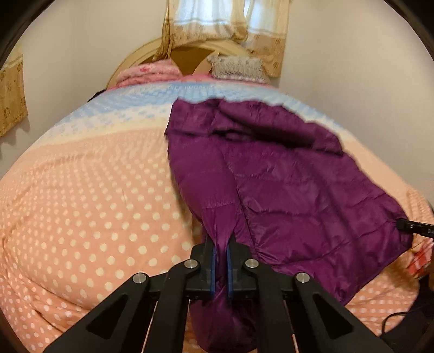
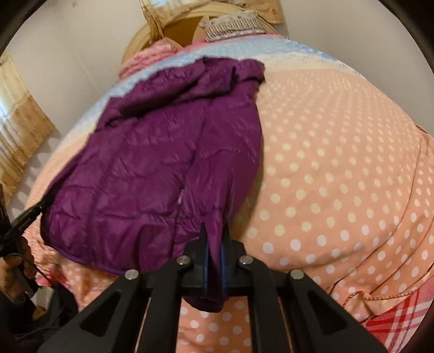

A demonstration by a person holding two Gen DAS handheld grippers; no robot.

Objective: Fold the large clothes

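A purple quilted jacket (image 1: 284,176) lies spread on the bed, its collar end toward the headboard. My left gripper (image 1: 221,239) is shut on a fold of the jacket's near left hem, and purple cloth bunches between the blue pads and hangs below them. My right gripper (image 2: 214,230) is shut the same way on the near right hem of the jacket (image 2: 152,152). Each view shows the other gripper at the jacket's far corner: the right gripper (image 1: 404,225) at the right edge, the left gripper (image 2: 40,206) at the left, held by a hand (image 2: 13,271).
The pink polka-dot bedcover (image 1: 95,203) (image 2: 339,163) turns pale blue toward the headboard (image 1: 190,54). A pink pillow (image 1: 152,72) and a grey one (image 1: 238,66) lie there. Curtains (image 1: 225,21) hang behind. A red plaid cloth (image 2: 401,317) shows at the near right corner.
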